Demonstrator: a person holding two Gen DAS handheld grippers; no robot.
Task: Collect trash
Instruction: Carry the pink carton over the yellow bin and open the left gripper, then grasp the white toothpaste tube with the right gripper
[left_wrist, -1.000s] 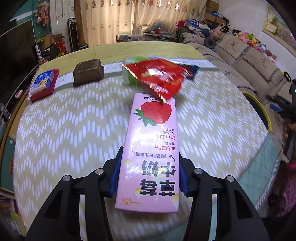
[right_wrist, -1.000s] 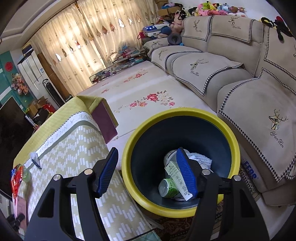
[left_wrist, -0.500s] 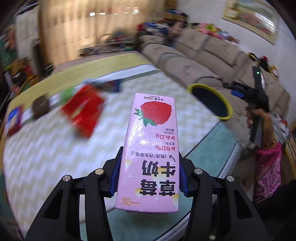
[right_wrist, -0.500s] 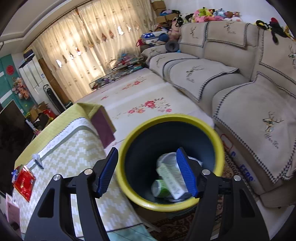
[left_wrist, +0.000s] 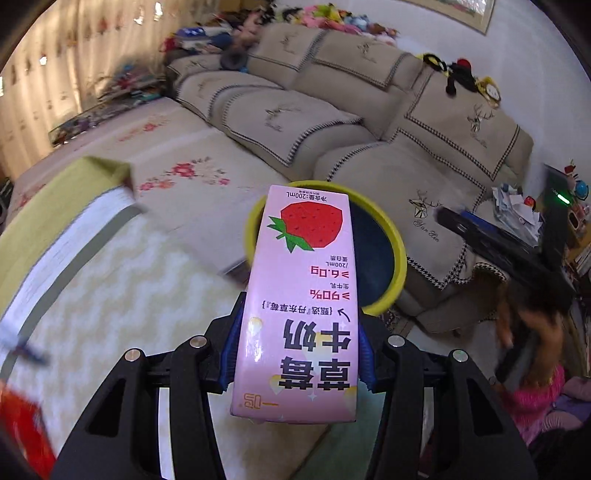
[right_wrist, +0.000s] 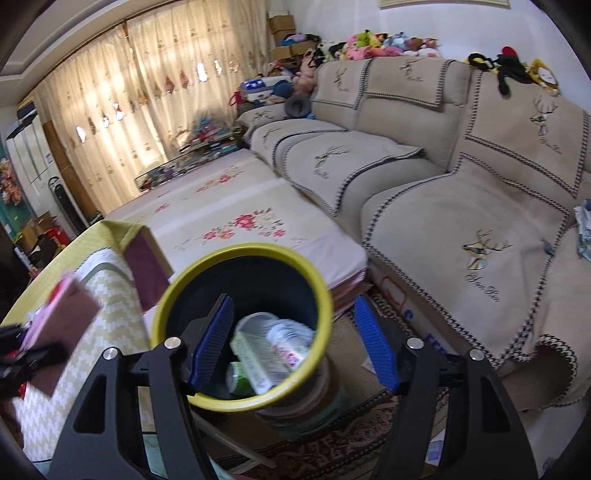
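Note:
My left gripper (left_wrist: 299, 332) is shut on a pink strawberry milk carton (left_wrist: 299, 288), its blue pads pressing both long sides. The carton's far end overlaps the yellow-rimmed dark bin (left_wrist: 399, 258) standing past the table edge. In the right wrist view the bin (right_wrist: 240, 253) sits below and between the fingers of my right gripper (right_wrist: 293, 314). Its jaws are opening and there is nothing between the pads. Several pieces of trash (right_wrist: 266, 347) lie in the bin. The carton (right_wrist: 55, 317) shows blurred at the left of that view.
The table with a chevron cloth (left_wrist: 110, 280) lies left of the bin, a red snack bag (left_wrist: 18, 424) at its near corner. A beige sofa (right_wrist: 461, 221) runs behind the bin. A person's hand (left_wrist: 524, 317) holds the right gripper at the right.
The left gripper swung right with the carton, off the table top toward the bin. The right gripper drew back from the bin and its jaws widened.

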